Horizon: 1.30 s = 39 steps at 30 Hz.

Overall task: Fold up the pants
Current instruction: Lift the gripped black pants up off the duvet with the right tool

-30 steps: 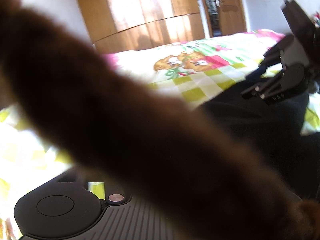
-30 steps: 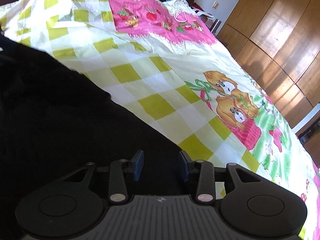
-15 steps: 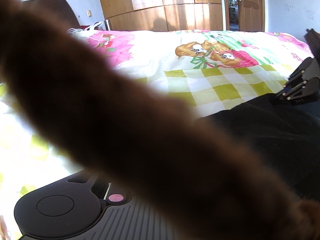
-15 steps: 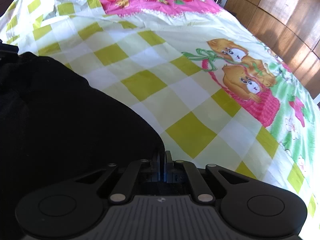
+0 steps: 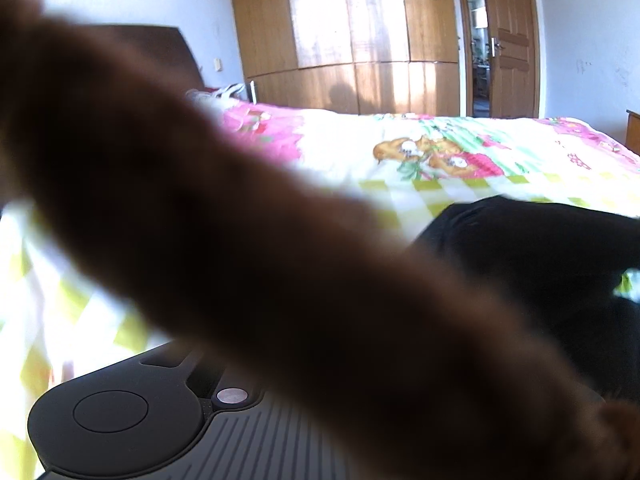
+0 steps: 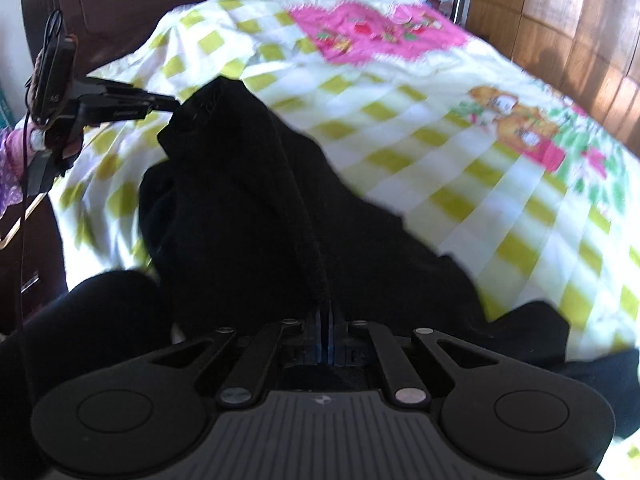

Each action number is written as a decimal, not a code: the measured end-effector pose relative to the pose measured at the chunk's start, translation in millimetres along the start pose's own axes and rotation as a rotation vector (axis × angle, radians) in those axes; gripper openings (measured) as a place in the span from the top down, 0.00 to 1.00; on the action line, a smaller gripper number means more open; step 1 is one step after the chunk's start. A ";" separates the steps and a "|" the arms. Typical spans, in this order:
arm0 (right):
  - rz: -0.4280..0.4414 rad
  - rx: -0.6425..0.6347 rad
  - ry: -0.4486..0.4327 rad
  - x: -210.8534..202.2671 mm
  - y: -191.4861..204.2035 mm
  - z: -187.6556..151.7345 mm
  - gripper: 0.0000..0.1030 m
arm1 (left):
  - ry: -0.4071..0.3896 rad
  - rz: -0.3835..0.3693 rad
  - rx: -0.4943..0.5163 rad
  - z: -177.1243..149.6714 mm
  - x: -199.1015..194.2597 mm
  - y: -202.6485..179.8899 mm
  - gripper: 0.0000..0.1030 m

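Right tool (image 6: 325,330): fingers closed together on a raised ridge of the black pants (image 6: 248,200); fabric runs forward and up-left from the tips as a taut fold. Left tool (image 6: 160,102) shows in the right wrist view, far ahead-left of the right tool, tips meeting the opposite corner of the pants; that corner is lifted off the bed (image 6: 460,168). The tips look closed on the cloth there, but the contact itself is small and blurred, so I cannot tell for sure. Left wrist view: a blurred brown fuzzy mass (image 5: 280,280) close to the lens hides the left tool's fingers; pants (image 5: 540,264) lie ahead-right on the checked bedspread. Rest of the pants hangs and pools below and beside the right tool. Wardrobe (image 5: 360,40) beyond the bed.
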State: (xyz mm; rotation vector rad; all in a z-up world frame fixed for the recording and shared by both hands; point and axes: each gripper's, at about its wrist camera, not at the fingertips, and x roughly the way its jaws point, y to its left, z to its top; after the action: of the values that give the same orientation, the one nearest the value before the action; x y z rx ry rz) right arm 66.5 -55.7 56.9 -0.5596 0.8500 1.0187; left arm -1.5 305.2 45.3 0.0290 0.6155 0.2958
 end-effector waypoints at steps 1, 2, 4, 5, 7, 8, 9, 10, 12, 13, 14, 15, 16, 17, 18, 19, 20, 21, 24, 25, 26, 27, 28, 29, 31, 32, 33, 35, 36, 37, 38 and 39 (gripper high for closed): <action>0.020 0.012 0.045 11.0 8.3 -14.5 0.81 | 0.021 0.003 0.000 -14.0 -3.1 -1.3 0.94; 0.029 0.032 0.073 20.4 13.1 -25.5 0.81 | 0.041 0.008 0.008 -27.3 -5.4 -3.9 0.93; 0.020 0.051 0.128 39.1 20.1 -42.5 0.81 | 0.063 0.016 0.025 -51.3 -10.3 -8.5 0.87; 0.010 0.044 0.135 44.4 23.4 -45.9 0.81 | 0.063 0.020 0.041 -59.0 -12.4 -11.5 0.86; -0.022 0.002 0.141 48.4 31.1 -46.0 0.81 | 0.061 0.038 0.091 -71.1 -17.6 -17.7 0.84; -0.026 0.005 0.140 46.0 31.7 -44.5 0.81 | 0.051 0.041 0.115 -75.3 -21.9 -20.4 0.82; -0.025 0.019 0.134 43.3 28.5 -42.1 0.81 | 0.037 0.046 0.146 -78.0 -26.3 -23.2 0.78; -0.024 0.032 0.128 39.9 24.7 -40.2 0.81 | 0.019 0.048 0.179 -81.0 -31.7 -25.9 0.76; -0.026 0.060 0.114 34.9 16.3 -35.3 0.81 | -0.020 0.036 0.245 -88.0 -43.5 -31.0 0.54; -0.028 0.070 0.107 33.7 13.3 -32.6 0.81 | -0.033 0.026 0.273 -90.5 -47.0 -33.8 0.49; -0.032 0.080 0.102 32.7 10.8 -29.3 0.81 | -0.043 0.015 0.302 -92.5 -49.1 -37.2 0.44; -0.036 0.087 0.097 30.9 12.8 -25.8 0.81 | -0.048 -0.005 0.334 -94.6 -50.1 -43.4 0.44; -0.038 0.087 0.093 29.7 12.2 -23.3 0.81 | -0.050 -0.020 0.358 -95.8 -48.7 -48.2 0.44; -0.042 0.081 0.089 27.5 11.9 -20.5 0.81 | -0.051 -0.022 0.385 -97.1 -44.6 -53.3 0.43; -0.051 0.076 0.084 25.0 14.4 -19.1 0.81 | -0.044 -0.012 0.412 -98.1 -38.3 -58.2 0.43; -0.058 0.080 0.079 22.9 14.3 -16.9 0.81 | -0.038 -0.003 0.442 -99.4 -31.9 -62.7 0.44; -0.062 0.093 0.073 19.5 13.5 -14.0 0.81 | -0.040 0.000 0.473 -101.2 -27.0 -66.7 0.44; -0.063 0.106 0.065 16.0 10.3 -11.6 0.81 | -0.043 -0.008 0.505 -104.1 -24.5 -71.2 0.44; -0.076 0.150 0.023 0.4 4.5 -2.1 0.81 | -0.063 -0.081 0.508 -103.2 -34.5 -74.5 0.45; -0.075 0.160 0.009 -3.6 1.5 1.6 0.81 | -0.065 -0.093 0.507 -103.0 -37.9 -74.9 0.45; -0.074 0.166 -0.004 -7.2 -0.9 5.1 0.81 | -0.067 -0.096 0.515 -103.5 -40.3 -75.6 0.44; -0.074 0.170 -0.018 -11.9 -2.2 8.7 0.81 | -0.063 -0.084 0.532 -105.7 -40.0 -77.5 0.43; -0.076 0.169 -0.030 -15.7 -3.1 11.2 0.81 | -0.055 -0.067 0.553 -108.5 -37.6 -80.0 0.43; -0.079 0.167 -0.041 -19.3 -3.6 13.3 0.81 | -0.047 -0.052 0.572 -111.0 -33.4 -82.4 0.43; -0.093 0.162 -0.056 -27.1 -3.8 17.8 0.81 | -0.038 -0.038 0.601 -114.0 -27.1 -88.0 0.44; -0.100 0.161 -0.061 -30.2 -4.5 19.7 0.81 | -0.039 -0.046 0.615 -114.6 -26.2 -91.4 0.44; -0.108 0.157 -0.066 -33.2 -5.4 21.8 0.81 | -0.051 -0.069 0.625 -112.5 -29.0 -95.2 0.45; -0.119 0.154 -0.081 -37.6 -7.3 28.0 0.81 | -0.078 -0.139 0.617 -107.5 -39.7 -100.3 0.43; -0.119 0.155 -0.089 -39.4 -8.7 30.3 0.81 | -0.092 -0.159 0.616 -105.6 -44.1 -102.1 0.43; -0.119 0.155 -0.098 -41.4 -10.4 32.8 0.81 | -0.096 -0.160 0.619 -105.2 -45.2 -103.9 0.43; -0.123 0.153 -0.107 -44.9 -12.1 34.7 0.81 | -0.098 -0.143 0.621 -105.3 -42.8 -105.1 0.43; -0.129 0.149 -0.114 -46.5 -12.3 36.8 0.81 | -0.094 -0.119 0.619 -105.6 -37.9 -106.0 0.43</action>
State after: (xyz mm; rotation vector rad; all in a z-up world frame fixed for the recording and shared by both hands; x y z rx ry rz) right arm 78.1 -56.8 116.4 -0.4196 0.7716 0.8538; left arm -63.3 186.6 -31.7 0.5955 0.5935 -0.0202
